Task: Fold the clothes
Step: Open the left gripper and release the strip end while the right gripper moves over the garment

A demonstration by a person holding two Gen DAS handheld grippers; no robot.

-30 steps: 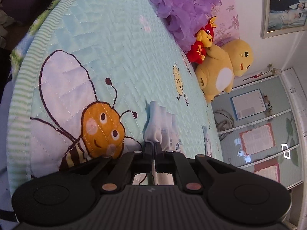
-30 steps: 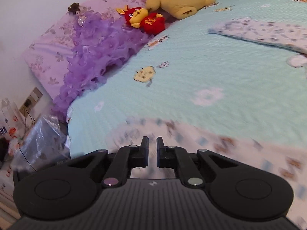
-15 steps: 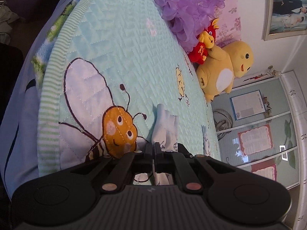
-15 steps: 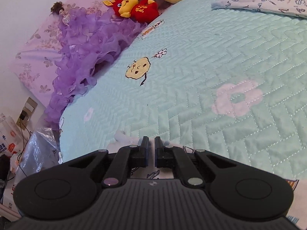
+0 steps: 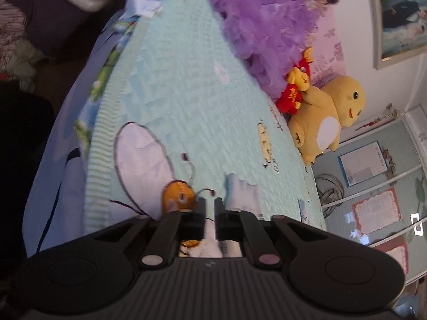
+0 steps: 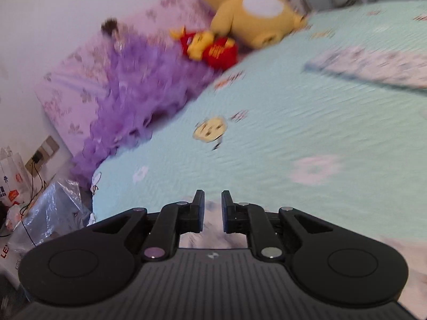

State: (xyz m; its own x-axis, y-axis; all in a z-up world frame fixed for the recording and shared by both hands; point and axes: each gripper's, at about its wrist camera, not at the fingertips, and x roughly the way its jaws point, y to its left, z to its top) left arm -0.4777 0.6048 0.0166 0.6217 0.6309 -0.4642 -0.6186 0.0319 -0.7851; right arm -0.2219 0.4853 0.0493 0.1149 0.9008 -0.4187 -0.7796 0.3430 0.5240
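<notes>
Red letters "LE" on white packaging [image 6: 4, 253] at frame edge, other print illegible

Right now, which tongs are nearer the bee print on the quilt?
Left. The left tongs hover right over the bee, its head beside their left finger. The right tongs sit over pale cloth, and no bee shows in their view.

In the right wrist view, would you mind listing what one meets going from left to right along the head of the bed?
Wall socket → purple ruffled fabric → red plush toy → yellow plush toy → printed garment lying on the quilt.
</notes>
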